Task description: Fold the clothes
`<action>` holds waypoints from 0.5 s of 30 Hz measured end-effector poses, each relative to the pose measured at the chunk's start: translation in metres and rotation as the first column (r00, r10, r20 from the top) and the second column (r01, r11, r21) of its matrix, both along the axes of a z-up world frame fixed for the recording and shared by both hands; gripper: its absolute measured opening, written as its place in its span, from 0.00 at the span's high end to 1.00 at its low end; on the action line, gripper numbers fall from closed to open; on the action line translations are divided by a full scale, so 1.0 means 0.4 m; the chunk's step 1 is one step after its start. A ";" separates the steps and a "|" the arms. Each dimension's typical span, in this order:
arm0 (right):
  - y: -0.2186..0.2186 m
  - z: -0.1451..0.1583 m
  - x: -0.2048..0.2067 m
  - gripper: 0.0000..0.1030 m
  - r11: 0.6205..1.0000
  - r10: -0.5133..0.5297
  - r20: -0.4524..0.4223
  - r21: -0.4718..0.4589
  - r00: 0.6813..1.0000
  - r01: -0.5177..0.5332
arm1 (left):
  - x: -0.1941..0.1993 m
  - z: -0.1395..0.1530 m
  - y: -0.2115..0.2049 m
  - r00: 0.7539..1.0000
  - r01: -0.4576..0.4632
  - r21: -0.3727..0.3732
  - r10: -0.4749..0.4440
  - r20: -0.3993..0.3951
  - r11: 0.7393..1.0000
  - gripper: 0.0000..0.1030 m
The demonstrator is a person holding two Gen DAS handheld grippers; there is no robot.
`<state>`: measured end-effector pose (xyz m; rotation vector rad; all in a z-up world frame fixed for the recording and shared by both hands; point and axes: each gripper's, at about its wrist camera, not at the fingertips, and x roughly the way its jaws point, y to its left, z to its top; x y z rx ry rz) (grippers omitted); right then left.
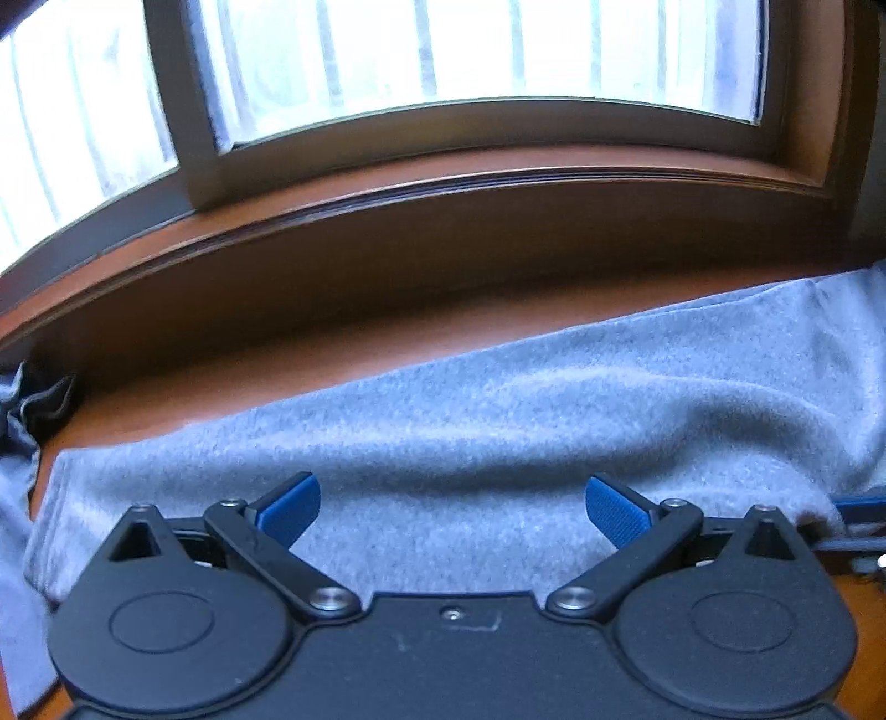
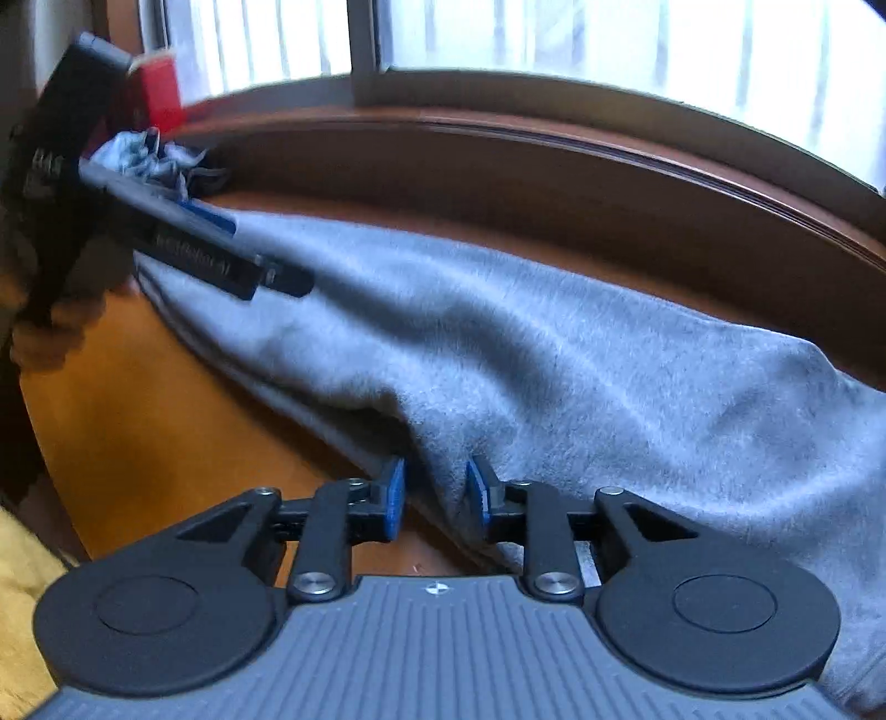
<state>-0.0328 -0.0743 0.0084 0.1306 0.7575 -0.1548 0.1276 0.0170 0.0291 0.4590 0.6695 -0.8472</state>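
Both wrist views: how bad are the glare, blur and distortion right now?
Left wrist view: the window is blown out white, and its sill bows from the fisheye; the grey garment is soft but readable. Right wrist view: same backlight, the left gripper is smeared by motion blur, and the table is dim; the right gripper is sharp.

Left black two-finger gripper (image 1: 453, 507): jaws spread wide, blue ribbed pads (image 1: 290, 507) apart, nothing between them, angled downward. Right black two-finger gripper (image 2: 434, 490): jaws narrowly parted, blue pads (image 2: 394, 493) flanking a fold without visibly pressing it.
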 end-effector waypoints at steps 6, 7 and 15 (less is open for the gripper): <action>-0.166 0.106 -0.131 0.29 0.991 -0.135 0.129 -0.004 0.982 0.137 | -0.078 0.040 -0.104 0.984 0.164 -0.018 -0.162 0.076 0.986 0.01; -0.210 0.111 -0.151 0.29 0.984 -0.175 0.112 -0.025 0.978 0.179 | -0.098 0.041 -0.130 0.977 0.195 -0.015 -0.192 0.091 0.981 0.01; -0.642 0.066 -0.337 0.29 0.825 -0.523 -0.018 -0.264 0.852 0.501 | -0.188 -0.083 -0.378 0.941 -0.004 0.281 -0.091 0.326 0.960 0.00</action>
